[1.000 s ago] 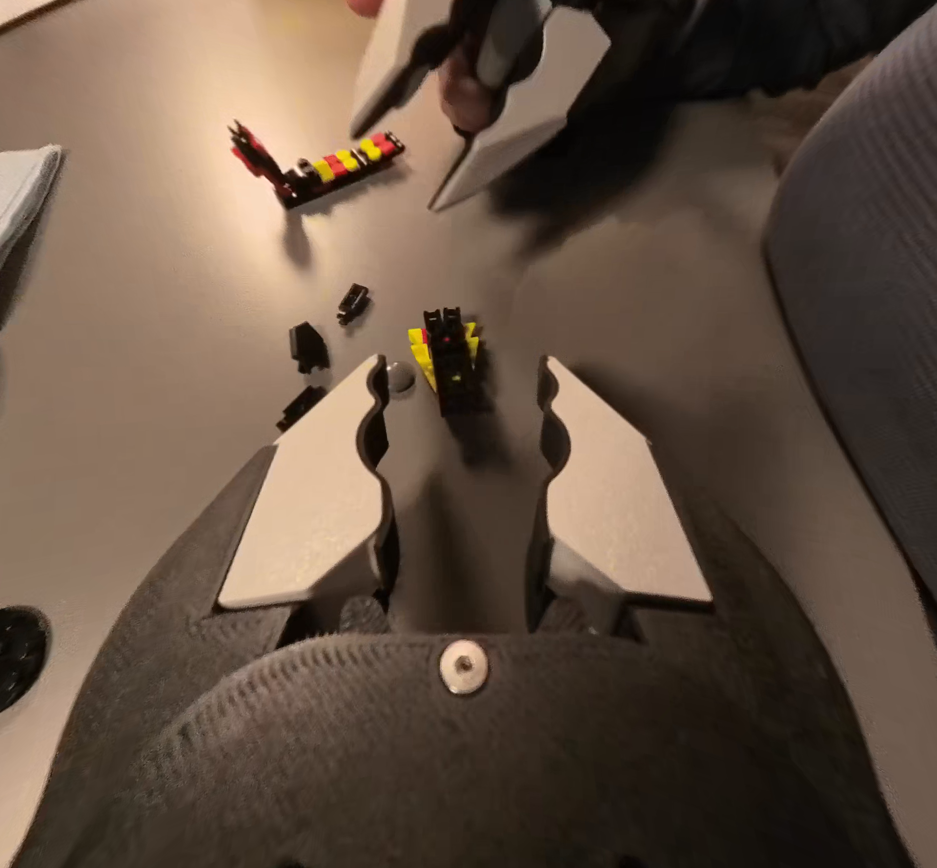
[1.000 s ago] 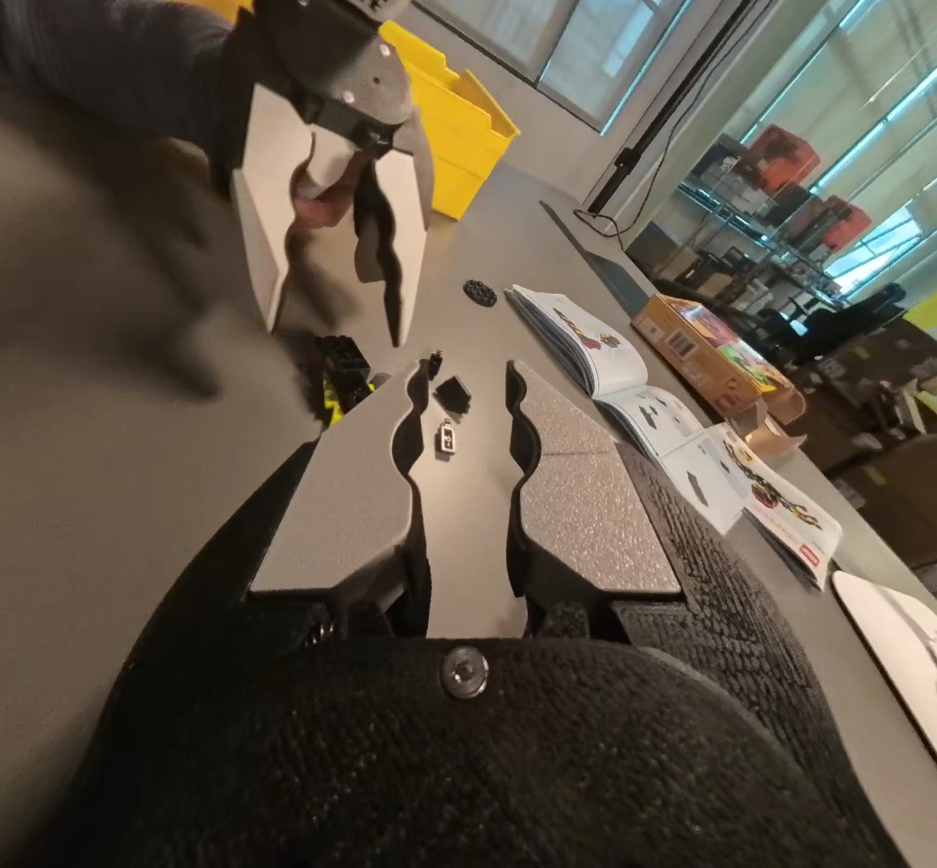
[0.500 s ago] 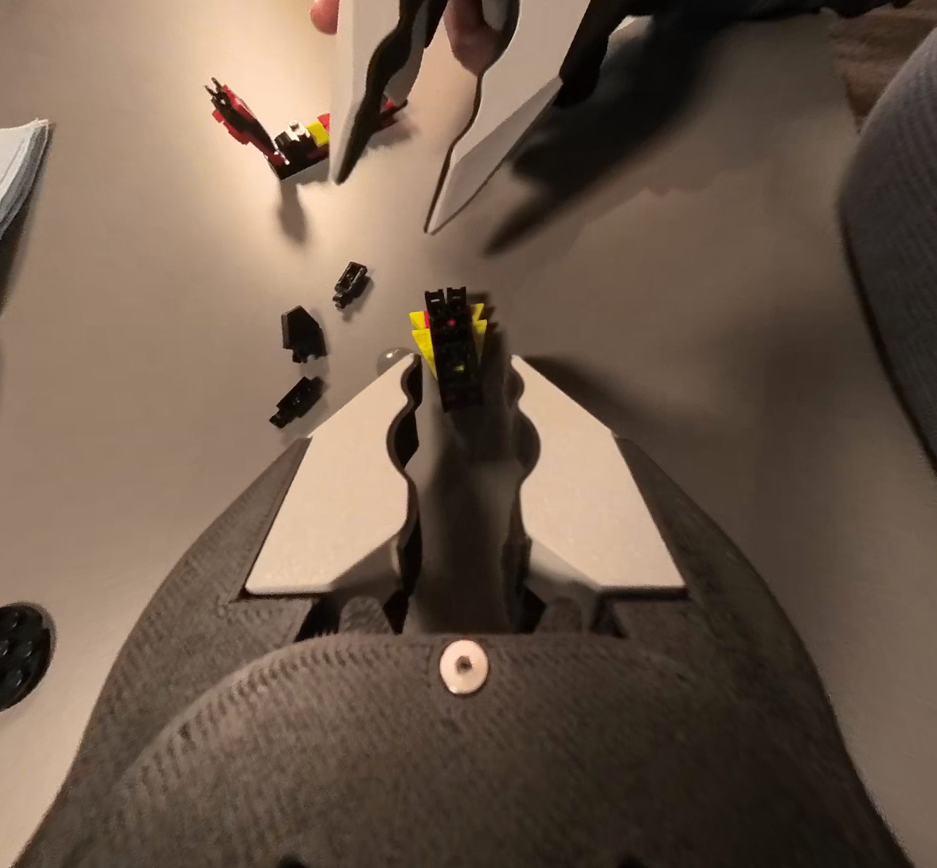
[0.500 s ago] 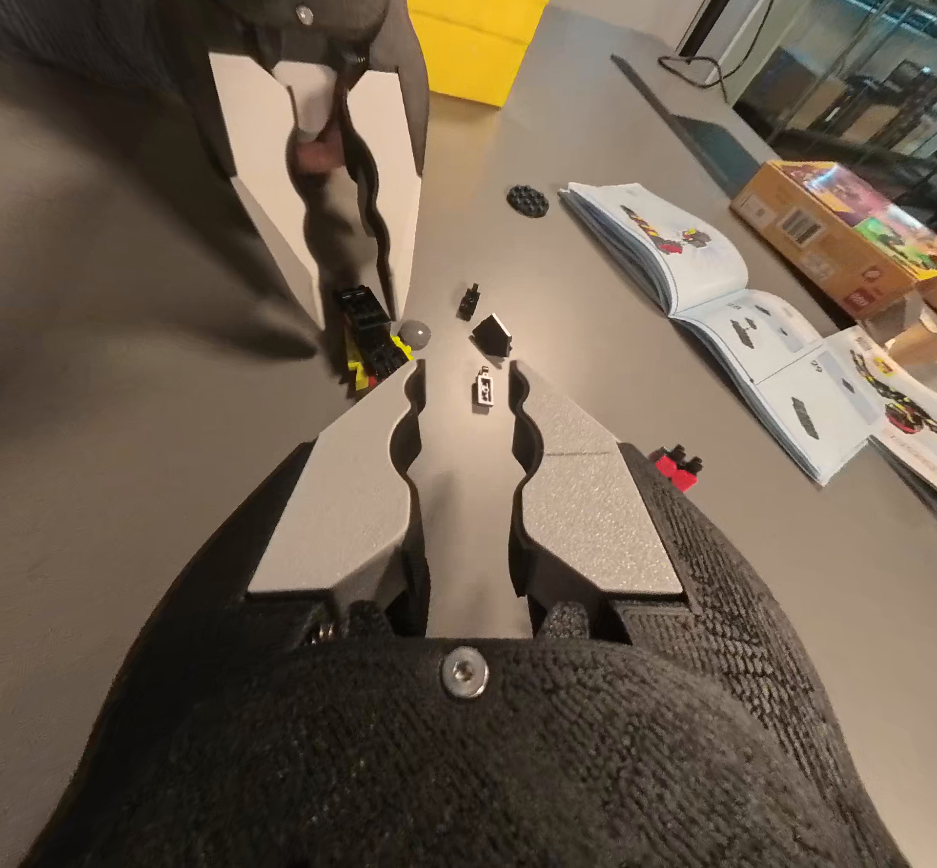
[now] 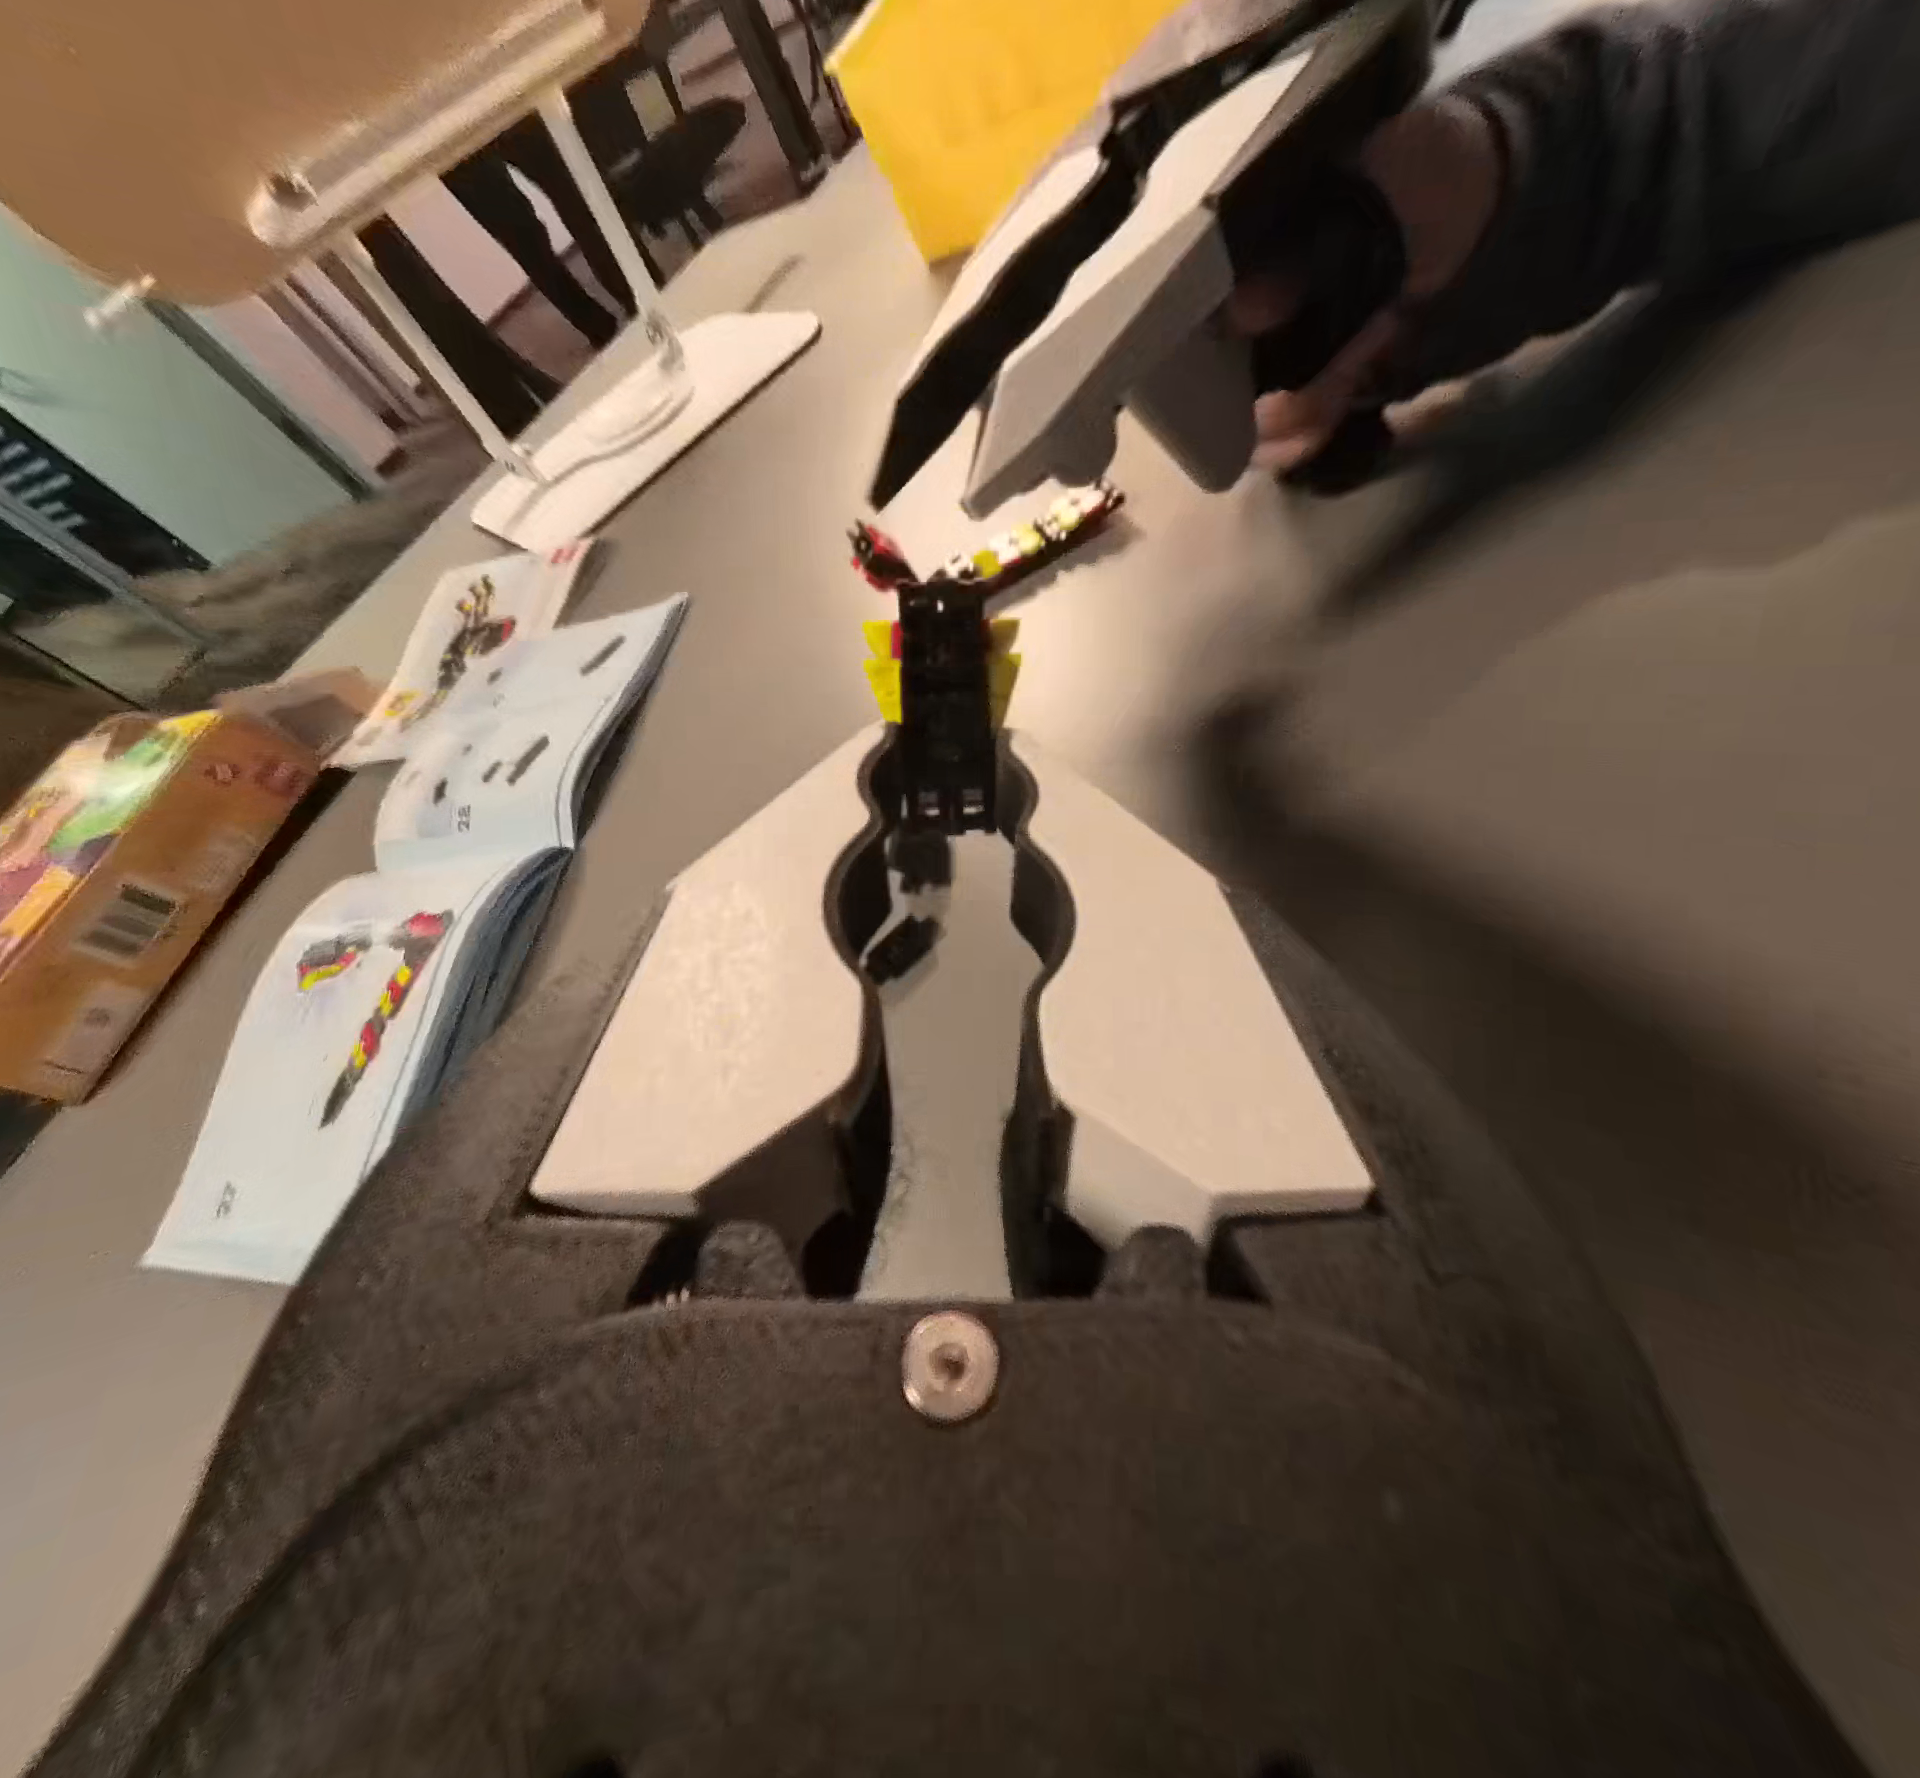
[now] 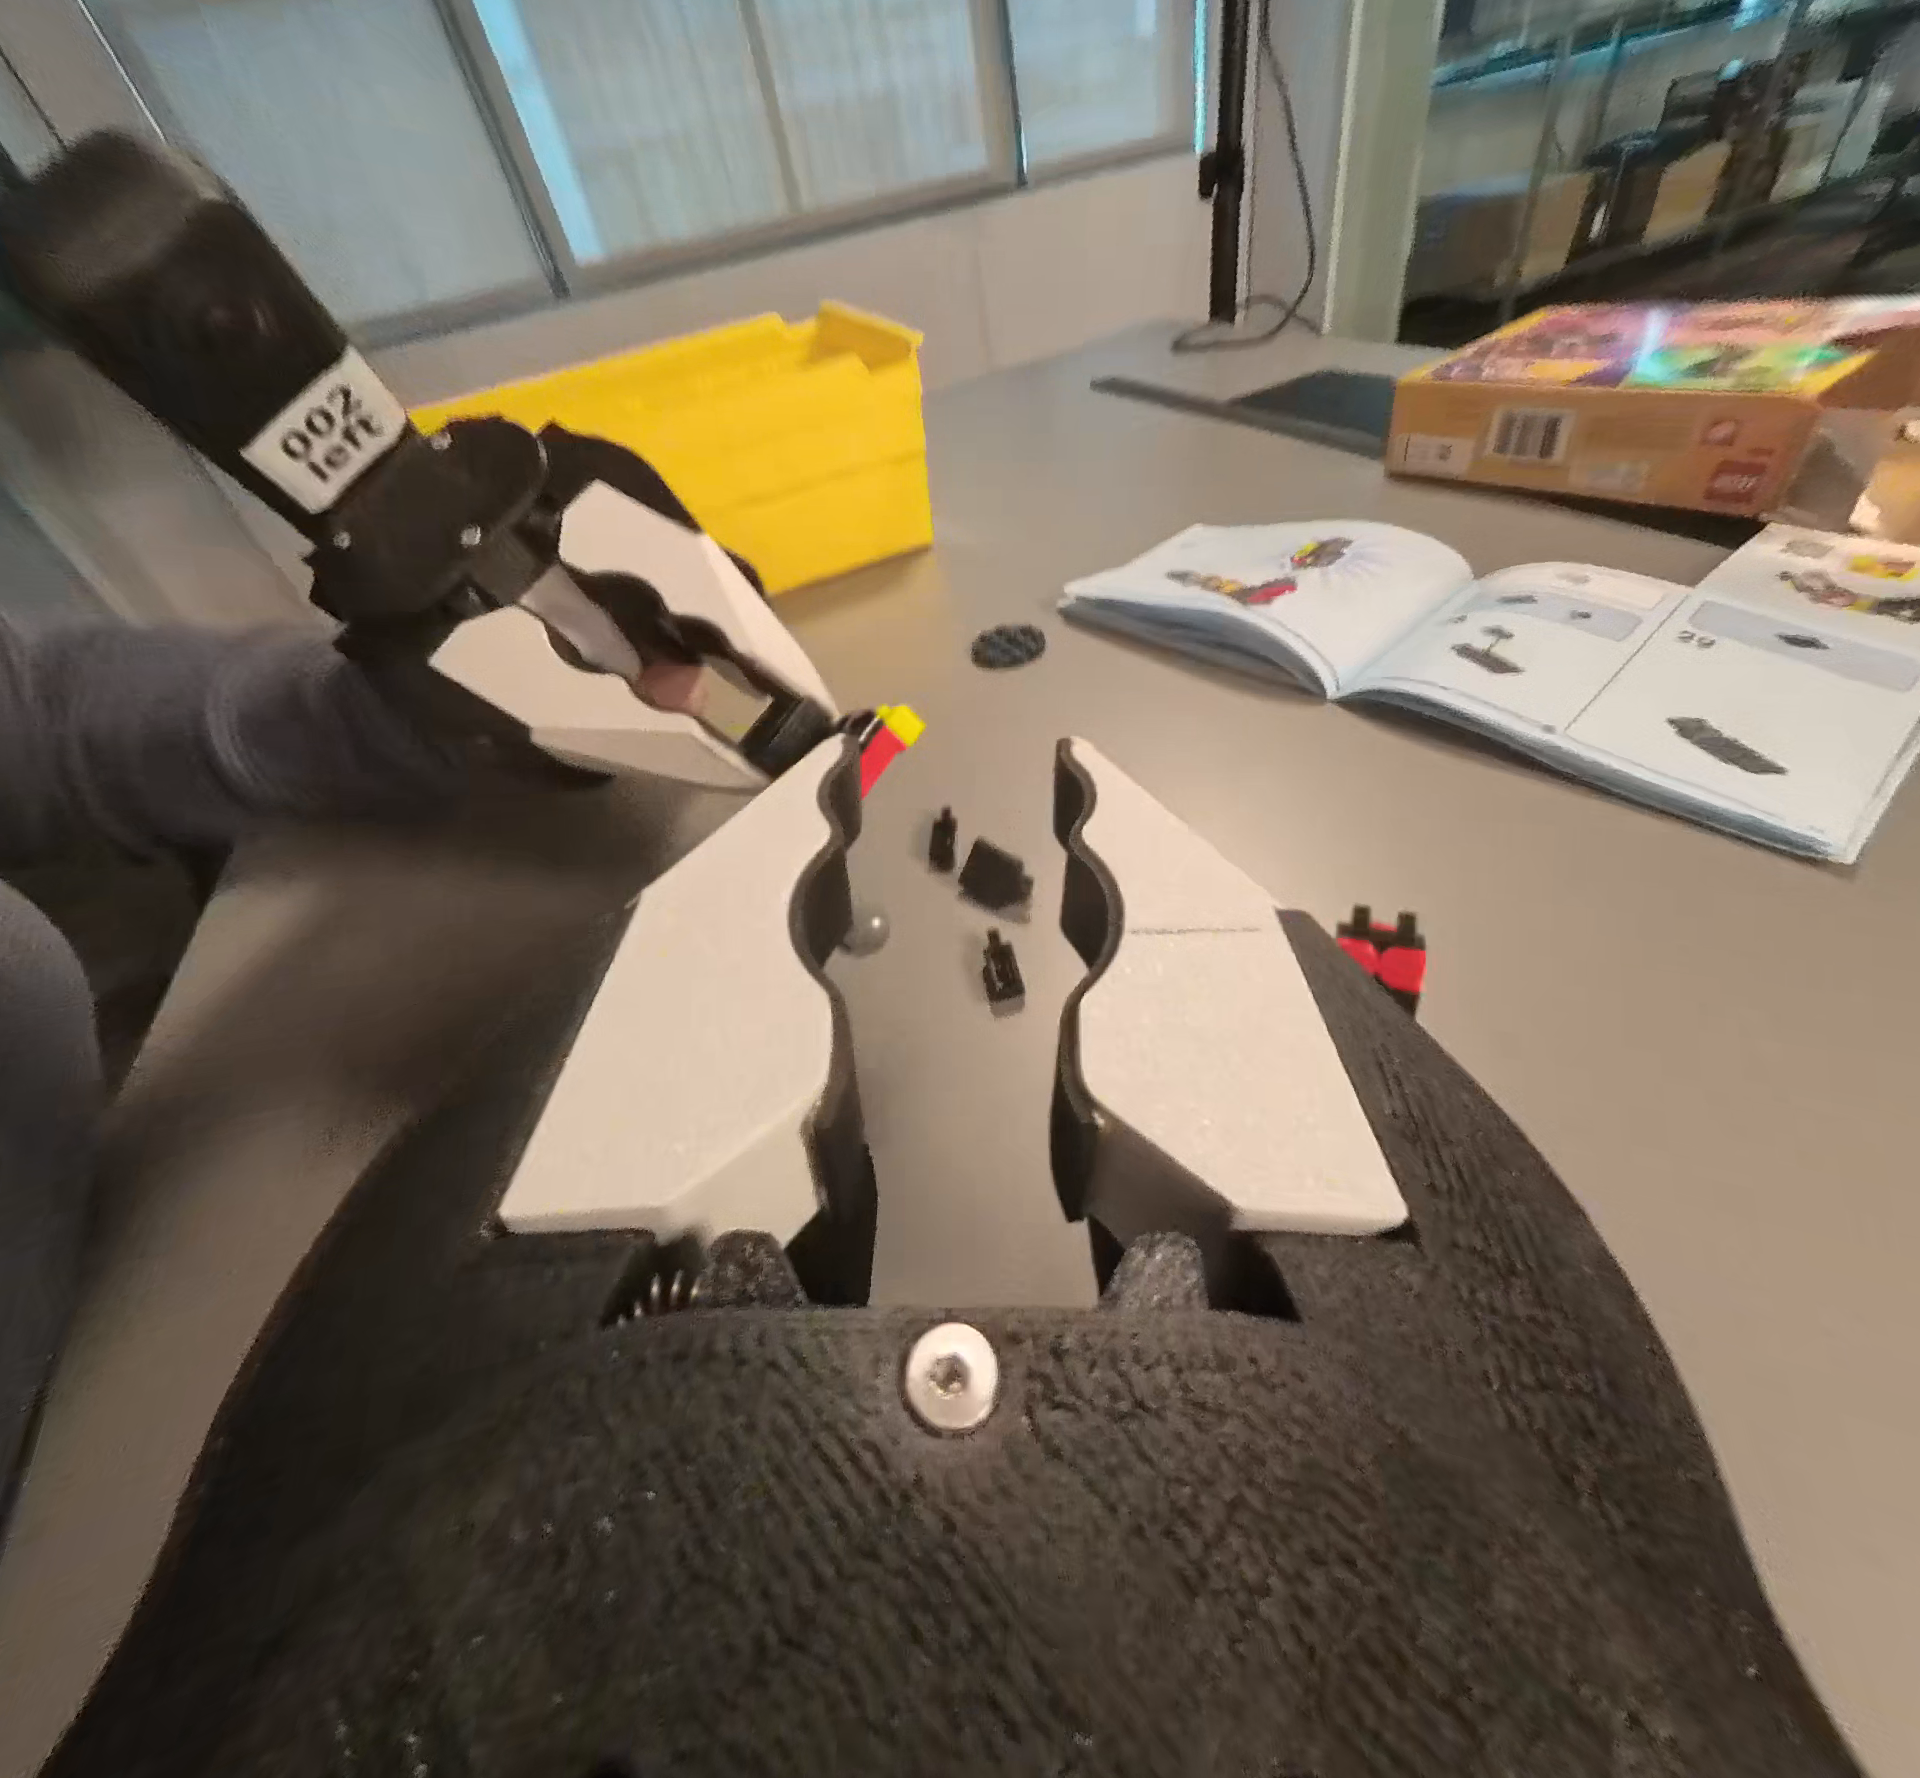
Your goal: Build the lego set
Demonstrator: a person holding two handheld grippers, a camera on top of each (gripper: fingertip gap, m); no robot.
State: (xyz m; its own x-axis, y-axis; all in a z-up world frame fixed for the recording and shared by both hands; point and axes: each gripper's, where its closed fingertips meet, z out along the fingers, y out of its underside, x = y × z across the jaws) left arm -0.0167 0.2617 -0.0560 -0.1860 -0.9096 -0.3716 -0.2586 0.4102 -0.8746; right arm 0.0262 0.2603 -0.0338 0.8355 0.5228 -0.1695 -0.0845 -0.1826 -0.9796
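Note:
My left gripper (image 5: 940,754) is shut on the black and yellow lego assembly (image 5: 940,689), which sticks out forward past the fingertips, low over the grey table (image 5: 1455,793). The held assembly also shows in the right wrist view (image 6: 891,736), at the left gripper's tips (image 6: 805,736). My right gripper (image 6: 951,760) is open and empty above three small black pieces (image 6: 995,871) and a grey round piece (image 6: 868,933). In the left wrist view the right gripper (image 5: 930,497) hovers over a red, yellow and black strip (image 5: 1029,539).
An open instruction booklet (image 6: 1455,648), the orange set box (image 6: 1610,419), a yellow bin (image 6: 748,450) and a black round plate (image 6: 1008,645) lie farther off. A red piece (image 6: 1382,949) sits right of my right gripper. A white stand base (image 5: 644,429) is beyond the booklet (image 5: 488,762). The tips of one gripper are about 6 centimeters away from the tips of the other.
My left gripper has closed on the black and yellow assembly and tilted up from looking down at the table. My right gripper has drawn back and now faces the small black pieces.

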